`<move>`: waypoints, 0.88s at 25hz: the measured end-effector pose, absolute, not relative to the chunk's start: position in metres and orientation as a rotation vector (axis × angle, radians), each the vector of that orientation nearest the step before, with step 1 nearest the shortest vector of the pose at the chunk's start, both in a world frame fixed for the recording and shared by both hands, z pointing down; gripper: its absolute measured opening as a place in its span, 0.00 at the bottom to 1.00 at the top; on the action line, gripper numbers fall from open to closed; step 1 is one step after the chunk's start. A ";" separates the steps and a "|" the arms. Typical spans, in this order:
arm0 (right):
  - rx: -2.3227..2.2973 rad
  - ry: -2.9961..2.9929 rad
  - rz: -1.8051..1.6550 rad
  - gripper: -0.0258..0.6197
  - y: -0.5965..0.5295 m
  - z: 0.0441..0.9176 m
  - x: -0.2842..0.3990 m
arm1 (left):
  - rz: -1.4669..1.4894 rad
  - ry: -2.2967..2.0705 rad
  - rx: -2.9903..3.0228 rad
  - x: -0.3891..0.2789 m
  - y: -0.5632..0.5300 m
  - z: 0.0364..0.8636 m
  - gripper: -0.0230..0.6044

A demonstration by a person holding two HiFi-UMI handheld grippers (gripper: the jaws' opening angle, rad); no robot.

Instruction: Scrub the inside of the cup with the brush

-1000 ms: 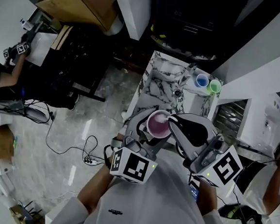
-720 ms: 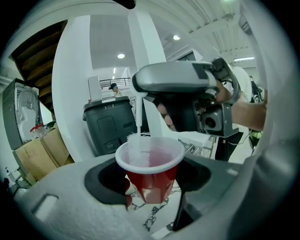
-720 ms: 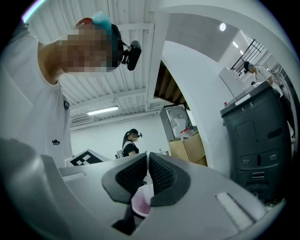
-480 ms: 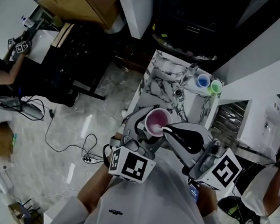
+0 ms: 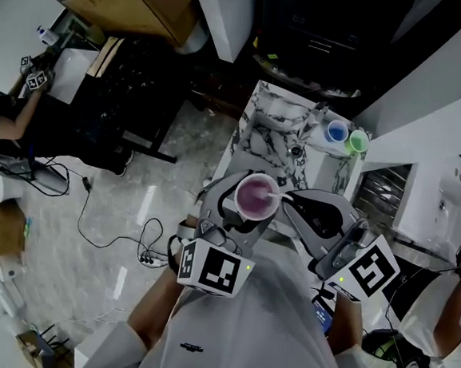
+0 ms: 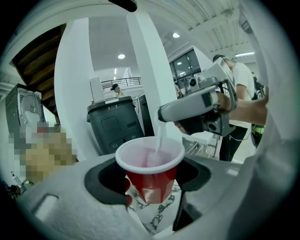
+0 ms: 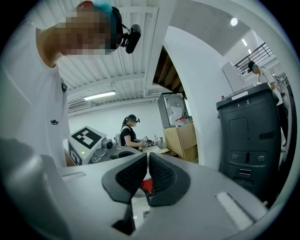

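Left tool (image 6: 151, 174): clamped around the red plastic cup with white rim (image 6: 149, 183), mouth up.
Right tool (image 7: 146, 174): pinched on the thin white brush (image 6: 161, 136).
Brush: dipped inside the cup, above the marbled counter (image 5: 260, 138).

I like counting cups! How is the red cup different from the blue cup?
The red cup is held in the air between the left gripper's fingers; the blue cup stands on the marble counter beside a green cup. The red cup has the brush dipping into it; nothing reaches into the blue cup. Both are round and mouth-up.
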State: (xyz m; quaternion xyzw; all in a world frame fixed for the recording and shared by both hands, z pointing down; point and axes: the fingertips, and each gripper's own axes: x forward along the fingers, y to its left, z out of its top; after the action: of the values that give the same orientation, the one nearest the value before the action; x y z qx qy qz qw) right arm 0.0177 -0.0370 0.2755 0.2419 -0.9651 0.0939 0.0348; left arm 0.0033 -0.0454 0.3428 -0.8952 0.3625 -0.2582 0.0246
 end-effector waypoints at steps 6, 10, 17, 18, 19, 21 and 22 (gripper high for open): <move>0.739 -3.018 0.275 0.07 -0.042 0.270 0.007 | -0.806 1.121 -2.773 0.006 -0.043 0.347 0.51; 0.705 -3.064 0.295 0.07 -0.040 0.263 -0.004 | -0.809 1.120 -2.775 0.007 -0.043 0.348 0.51; 0.597 -3.094 0.370 0.07 -0.028 0.261 -0.009 | -0.805 1.135 -2.775 0.003 -0.046 0.347 0.51; 0.579 -3.088 0.389 0.07 -0.025 0.262 -0.009 | -0.805 1.139 -2.774 0.002 -0.047 0.347 0.51; 0.562 -3.081 0.409 0.07 -0.022 0.263 -0.010 | -0.804 1.143 -2.775 0.001 -0.048 0.347 0.51; 0.540 -3.055 0.422 0.07 -0.018 0.266 -0.009 | -0.796 1.146 -2.786 0.000 -0.048 0.347 0.51; 0.535 -3.036 0.419 0.07 -0.017 0.268 -0.007 | -0.793 1.144 -2.794 0.000 -0.048 0.348 0.51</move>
State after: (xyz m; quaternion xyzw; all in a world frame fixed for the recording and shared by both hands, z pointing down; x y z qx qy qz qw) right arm -0.0066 -0.0168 0.2684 0.1718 -0.9757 0.1348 0.0153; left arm 0.0004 -0.0483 0.3481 -0.8950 0.3664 -0.2541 0.0101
